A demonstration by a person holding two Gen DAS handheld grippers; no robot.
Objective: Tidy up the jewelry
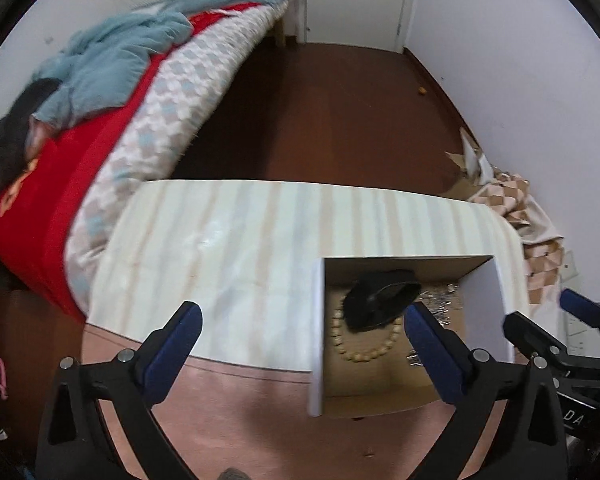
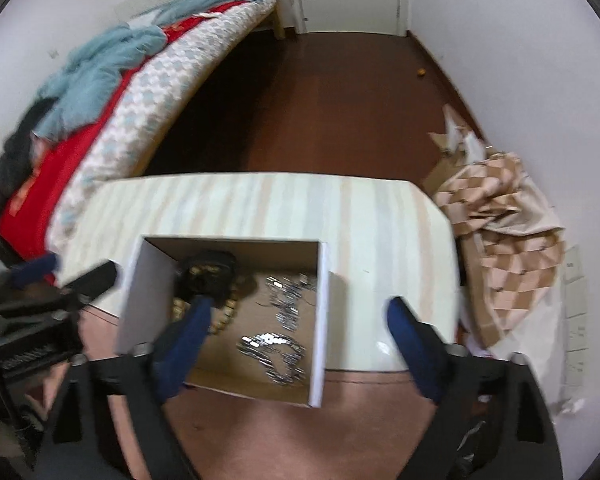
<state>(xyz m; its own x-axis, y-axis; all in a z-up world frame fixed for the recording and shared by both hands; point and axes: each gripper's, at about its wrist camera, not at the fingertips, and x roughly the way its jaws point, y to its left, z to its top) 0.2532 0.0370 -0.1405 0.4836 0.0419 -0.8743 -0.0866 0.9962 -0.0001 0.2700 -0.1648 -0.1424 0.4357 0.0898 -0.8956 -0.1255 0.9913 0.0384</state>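
An open white box point(image 1: 317, 320) with a brown floor stands at the near edge of the striped table point(image 1: 236, 240). Inside lie a cream bead necklace point(image 1: 364, 354), a black fuzzy item point(image 1: 380, 296) and silver chains point(image 1: 440, 304). In the right wrist view the box wall point(image 2: 138, 300) holds the black item point(image 2: 208, 272), beads point(image 2: 224, 322) and silver chains point(image 2: 280, 352). My left gripper point(image 1: 304, 318) is open and empty above the box's left wall. My right gripper point(image 2: 300, 308) is open and empty above the box.
A bed point(image 1: 112, 120) with a red cover and blue blanket runs along the left. Brown floor point(image 1: 340, 120) lies beyond the table. Checked fabric and cardboard point(image 2: 500, 216) are piled at the right wall. The right gripper shows at the right edge of the left wrist view point(image 1: 556, 320).
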